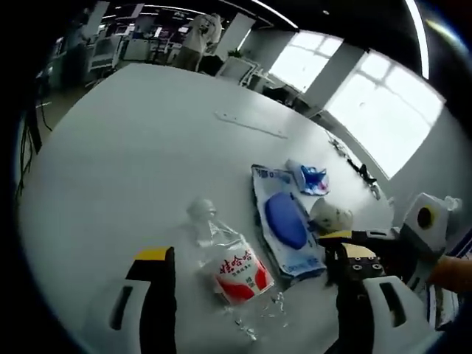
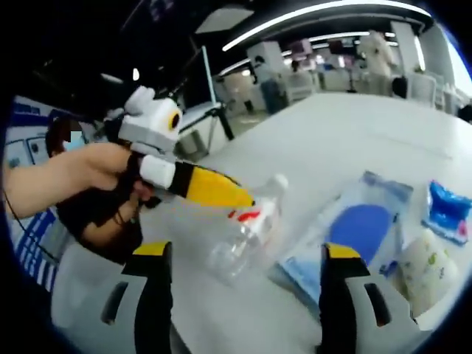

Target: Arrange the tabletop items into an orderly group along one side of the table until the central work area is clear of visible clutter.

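A clear plastic bottle with a red-and-white label lies on its side on the white table, between the wide-apart jaws of my open left gripper. Right of it lie a flat white-and-blue packet, a small blue packet and a crumpled white patterned wrapper. My right gripper is open and holds nothing. In its view the bottle lies just ahead, under the left gripper's yellow finger, and the flat packet is to the right.
A hand holds the left gripper. The right gripper's yellow finger reaches in beside the wrapper. A long pale strip lies farther out on the table, and small dark items sit near the window edge. Office desks stand beyond.
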### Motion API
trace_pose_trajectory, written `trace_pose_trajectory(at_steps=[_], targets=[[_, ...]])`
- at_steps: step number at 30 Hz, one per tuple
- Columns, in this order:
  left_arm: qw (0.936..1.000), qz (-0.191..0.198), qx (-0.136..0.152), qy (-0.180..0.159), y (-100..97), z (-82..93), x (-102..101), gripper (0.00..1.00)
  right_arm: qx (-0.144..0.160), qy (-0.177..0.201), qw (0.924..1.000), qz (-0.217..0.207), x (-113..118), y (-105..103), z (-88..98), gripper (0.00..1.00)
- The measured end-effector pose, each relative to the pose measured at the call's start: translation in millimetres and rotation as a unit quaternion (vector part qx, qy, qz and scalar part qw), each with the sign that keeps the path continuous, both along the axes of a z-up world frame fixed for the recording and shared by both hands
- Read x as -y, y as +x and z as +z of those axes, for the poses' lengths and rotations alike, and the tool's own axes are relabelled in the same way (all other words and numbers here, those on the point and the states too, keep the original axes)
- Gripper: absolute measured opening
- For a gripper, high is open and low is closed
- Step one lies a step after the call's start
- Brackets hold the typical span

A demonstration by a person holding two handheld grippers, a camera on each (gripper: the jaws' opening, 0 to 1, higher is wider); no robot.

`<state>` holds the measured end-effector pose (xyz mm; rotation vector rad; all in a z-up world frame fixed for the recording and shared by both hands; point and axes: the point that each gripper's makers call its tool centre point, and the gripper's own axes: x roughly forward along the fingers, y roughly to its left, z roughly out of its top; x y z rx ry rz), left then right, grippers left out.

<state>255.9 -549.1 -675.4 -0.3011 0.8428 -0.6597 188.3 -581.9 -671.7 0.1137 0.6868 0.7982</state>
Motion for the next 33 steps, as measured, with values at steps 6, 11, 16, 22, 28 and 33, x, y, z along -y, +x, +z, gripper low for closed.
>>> trace_pose_trajectory(at_steps=[6,11,16,22,28,33], targets=[[0.9994,-0.013,-0.009,0.032,-0.9,-11.3,3.7,0.91,-0.002,-0.021,0.9998,0.006,-10.6,3.0,-9.3,0.78],[0.9992,-0.014,-0.019,0.032,-0.4,-16.8,7.7,0.91,-0.008,-0.009,0.9998,-0.013,-10.5,5.2,-6.1,0.78],[0.9990,-0.011,-0.026,0.033,3.3,-21.7,7.7,0.90,-0.009,-0.016,0.9998,-0.012,-12.3,7.2,-11.5,0.77],[0.9986,-0.010,-0.033,0.041,7.9,-24.9,7.9,0.90,-0.017,-0.014,0.9996,-0.017,-19.1,10.0,-17.2,0.77],[0.9983,-0.012,-0.036,0.044,10.1,-26.7,9.7,0.90,-0.018,-0.015,0.9997,-0.012,-21.6,10.2,-19.3,0.77],[0.9980,-0.012,-0.041,0.047,14.5,-29.3,15.0,0.90,-0.022,-0.017,0.9995,-0.015,-21.3,11.1,-22.8,0.75]])
